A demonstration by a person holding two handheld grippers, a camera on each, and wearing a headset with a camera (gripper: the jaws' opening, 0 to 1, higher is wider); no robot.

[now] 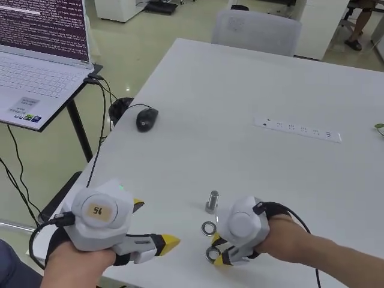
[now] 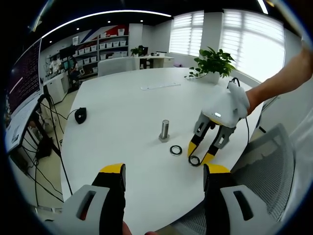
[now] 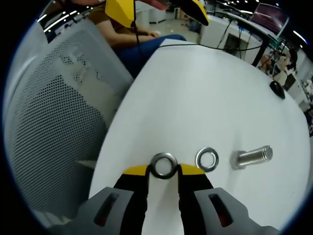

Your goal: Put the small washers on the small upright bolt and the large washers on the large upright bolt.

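Note:
One steel bolt (image 1: 212, 201) (image 2: 165, 130) (image 3: 251, 157) stands upright near the white table's (image 1: 240, 96) front edge. A loose washer (image 1: 208, 228) (image 2: 175, 150) (image 3: 207, 159) lies flat just in front of it. My right gripper (image 1: 217, 257) (image 3: 163, 171) (image 2: 201, 152) points down at the table with its yellow tips pressed to both sides of a second washer (image 1: 212, 254) (image 3: 164, 165) (image 2: 194, 160), which rests on the surface. My left gripper (image 1: 153, 223) (image 2: 165, 171) hovers to the left, open and holding nothing, facing the bolt.
A black mouse (image 1: 147, 119) and a white power strip (image 1: 298, 129) lie farther back on the table. A laptop (image 1: 36, 78) sits on a stand to the left. A mesh chair (image 3: 63, 107) stands right at the near table edge; a potted plant (image 2: 212, 61) sits at the far side.

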